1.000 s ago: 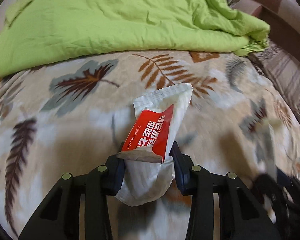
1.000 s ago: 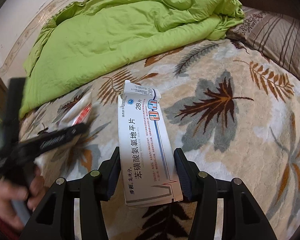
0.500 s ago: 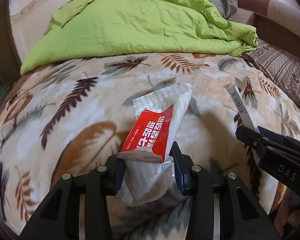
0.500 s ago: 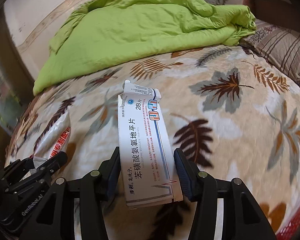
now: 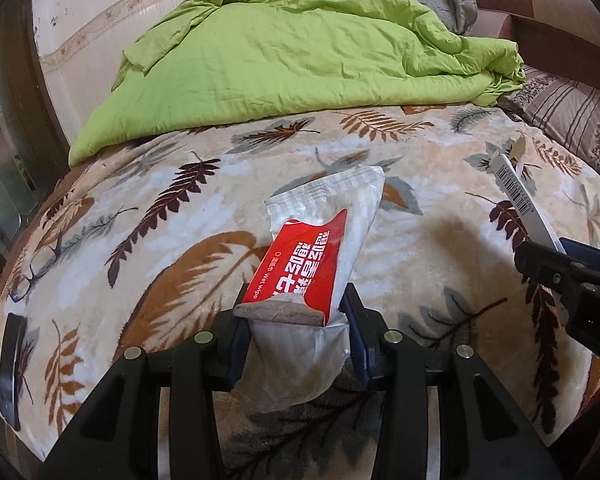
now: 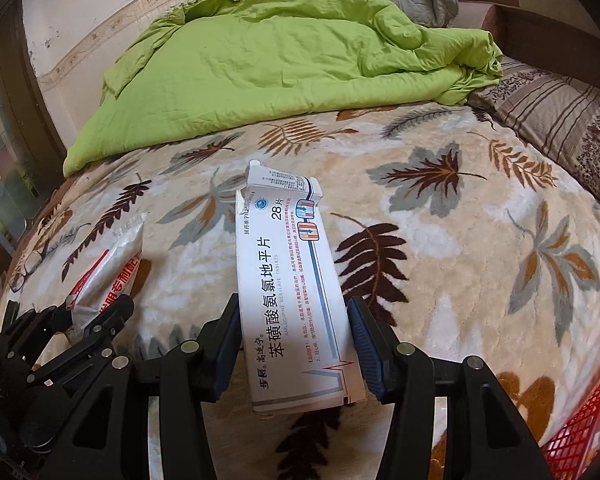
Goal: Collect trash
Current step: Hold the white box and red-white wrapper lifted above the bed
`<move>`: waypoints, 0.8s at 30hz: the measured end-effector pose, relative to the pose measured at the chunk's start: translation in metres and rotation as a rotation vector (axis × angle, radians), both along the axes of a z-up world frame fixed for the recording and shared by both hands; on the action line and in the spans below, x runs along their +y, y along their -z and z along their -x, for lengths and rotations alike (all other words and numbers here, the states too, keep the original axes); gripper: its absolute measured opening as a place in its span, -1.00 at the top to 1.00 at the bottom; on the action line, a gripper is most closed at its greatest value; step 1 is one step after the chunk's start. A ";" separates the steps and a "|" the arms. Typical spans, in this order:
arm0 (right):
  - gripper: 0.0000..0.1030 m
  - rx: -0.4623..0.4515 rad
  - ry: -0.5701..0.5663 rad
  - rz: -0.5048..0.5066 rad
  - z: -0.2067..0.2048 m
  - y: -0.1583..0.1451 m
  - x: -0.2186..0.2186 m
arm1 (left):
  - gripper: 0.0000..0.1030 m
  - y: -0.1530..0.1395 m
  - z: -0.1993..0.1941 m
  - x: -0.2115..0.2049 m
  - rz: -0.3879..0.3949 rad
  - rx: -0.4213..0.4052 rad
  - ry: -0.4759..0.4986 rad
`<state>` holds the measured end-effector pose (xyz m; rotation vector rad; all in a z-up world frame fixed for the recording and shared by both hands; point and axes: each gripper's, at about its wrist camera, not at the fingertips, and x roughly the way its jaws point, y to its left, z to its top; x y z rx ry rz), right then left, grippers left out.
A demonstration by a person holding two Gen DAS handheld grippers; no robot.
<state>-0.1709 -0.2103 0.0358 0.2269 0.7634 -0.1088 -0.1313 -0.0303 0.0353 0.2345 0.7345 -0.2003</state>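
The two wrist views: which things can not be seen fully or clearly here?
- Red basket, right wrist view: cut off by the frame's lower right corner and blurred; its contents cannot be told.
- Wet wipe packet, left wrist view: its lower end is hidden behind the left tongs.
- Medicine box, right wrist view: small print too fine to read.
- Dark flat object, left wrist view: at the distorted left edge, cannot be identified.

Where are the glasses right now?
In the left wrist view, the glasses lie near the bed's left edge on the leaf blanket, just beyond a dark flat object.
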 end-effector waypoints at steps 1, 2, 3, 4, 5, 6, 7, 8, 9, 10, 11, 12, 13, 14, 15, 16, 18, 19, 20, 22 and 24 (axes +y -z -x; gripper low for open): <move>-0.10 0.002 0.001 0.001 -0.001 0.000 0.000 | 0.20 0.001 -0.001 0.000 0.001 0.003 -0.001; -0.10 0.002 0.001 0.002 -0.002 0.001 0.000 | 0.20 0.001 -0.002 0.001 0.006 0.007 -0.002; -0.10 0.003 0.001 0.003 -0.002 0.001 0.000 | 0.20 0.001 -0.003 0.001 0.008 0.009 -0.002; -0.10 0.003 0.000 0.004 -0.003 0.001 0.001 | 0.20 0.001 -0.004 0.001 0.009 0.008 -0.004; -0.10 0.003 -0.002 0.005 -0.003 0.001 0.002 | 0.20 0.001 -0.004 0.001 0.010 0.006 -0.004; -0.10 0.002 -0.004 0.006 -0.004 0.001 0.003 | 0.20 0.001 -0.004 0.001 0.011 0.005 -0.004; -0.10 0.002 -0.006 0.007 -0.004 0.002 0.003 | 0.20 0.001 -0.005 0.001 0.015 0.005 -0.003; -0.10 0.002 -0.009 0.007 -0.005 0.002 0.003 | 0.20 0.001 -0.005 0.001 0.017 0.004 -0.002; -0.10 0.001 -0.010 0.007 -0.005 0.002 0.003 | 0.20 0.001 -0.006 0.001 0.018 0.004 0.000; -0.10 0.001 -0.012 0.007 -0.005 0.002 0.003 | 0.20 0.001 -0.006 0.001 0.019 0.003 0.002; -0.10 0.001 -0.012 0.004 -0.005 0.002 0.003 | 0.20 0.001 -0.006 0.000 0.019 0.001 0.004; -0.10 0.001 -0.012 0.003 -0.006 0.002 0.002 | 0.20 0.001 -0.007 0.000 0.021 -0.002 0.007; -0.10 0.001 -0.011 0.000 -0.006 0.002 0.002 | 0.20 0.000 -0.007 0.000 0.023 -0.004 0.008; -0.10 0.001 -0.010 -0.001 -0.006 0.002 0.001 | 0.20 0.000 -0.007 -0.001 0.024 -0.008 0.010; -0.10 0.001 -0.010 -0.002 -0.007 0.002 0.001 | 0.20 -0.001 -0.007 -0.001 0.025 -0.012 0.012; -0.10 0.001 -0.009 -0.003 -0.007 0.002 0.001 | 0.20 -0.001 -0.007 -0.002 0.026 -0.014 0.014; -0.10 0.001 -0.009 -0.005 -0.007 0.002 0.000 | 0.20 -0.002 -0.006 -0.002 0.029 -0.018 0.017; -0.10 0.001 -0.009 -0.006 -0.007 0.002 0.001 | 0.20 -0.002 -0.006 -0.001 0.029 -0.019 0.019; -0.10 0.000 -0.010 -0.006 -0.007 0.002 0.001 | 0.20 -0.002 -0.006 -0.002 0.029 -0.021 0.021; -0.10 0.000 -0.012 -0.005 -0.007 0.003 0.001 | 0.20 -0.003 -0.006 -0.002 0.032 -0.022 0.024; -0.10 0.000 -0.014 -0.003 -0.008 0.003 0.002 | 0.20 -0.003 -0.006 -0.002 0.034 -0.023 0.026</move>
